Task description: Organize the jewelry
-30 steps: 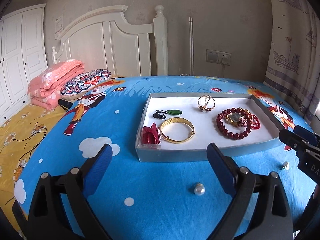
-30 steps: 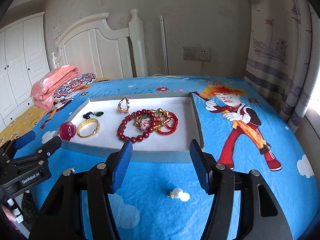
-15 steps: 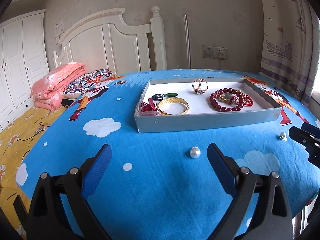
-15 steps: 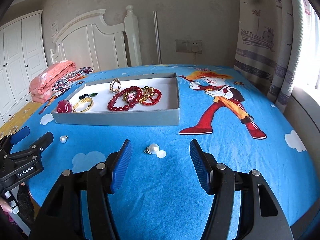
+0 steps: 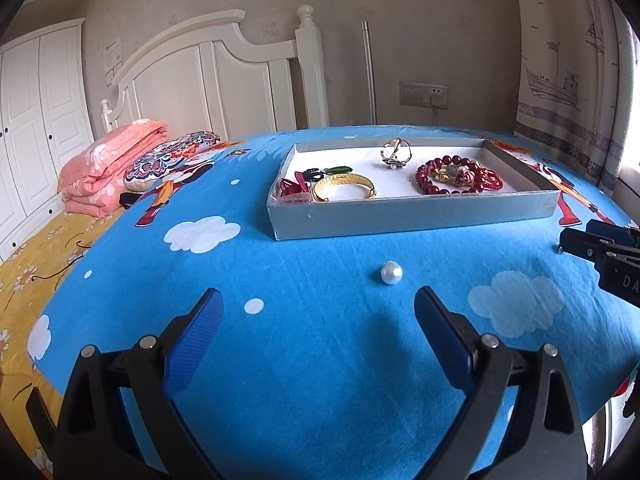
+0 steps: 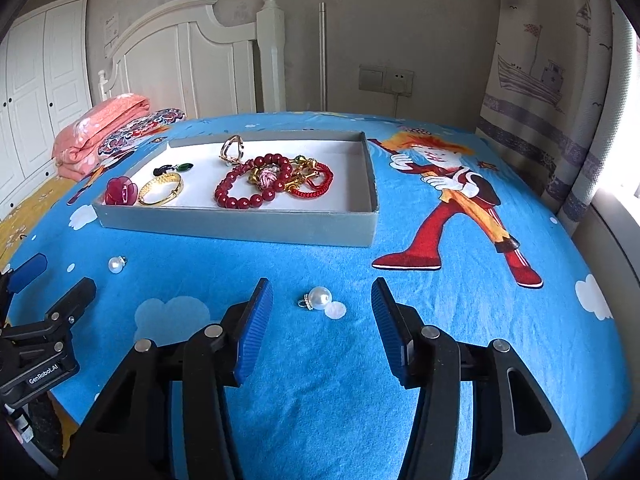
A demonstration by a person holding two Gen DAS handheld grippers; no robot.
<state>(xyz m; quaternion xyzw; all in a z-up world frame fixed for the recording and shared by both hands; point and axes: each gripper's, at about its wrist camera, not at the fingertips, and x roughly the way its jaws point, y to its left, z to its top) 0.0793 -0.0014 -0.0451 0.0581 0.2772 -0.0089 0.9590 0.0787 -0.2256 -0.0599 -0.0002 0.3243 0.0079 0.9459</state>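
Note:
A grey tray (image 5: 400,216) (image 6: 240,226) sits on the blue bedspread and holds a gold bangle (image 5: 345,186), red bead bracelets (image 5: 456,176), a gold ring (image 5: 394,153), a green pendant and a red hair clip (image 6: 121,191). Two pearl earrings lie loose on the bedspread in front of it. One pearl (image 5: 391,273) (image 6: 117,264) lies ahead of my open left gripper (image 5: 316,328). The other pearl (image 6: 319,297) lies between the fingers of my open right gripper (image 6: 322,312). Each gripper shows at the edge of the other's view.
A pink folded quilt (image 5: 108,164) and a patterned pillow (image 5: 172,158) lie at the far left by the white headboard (image 5: 208,80). A curtain (image 5: 572,80) hangs on the right. The bed's front edge is just under both grippers.
Both grippers have pulled back and dropped lower, so the tray looks farther away. The right gripper now has its pearl between its fingers. The jaws stay open.

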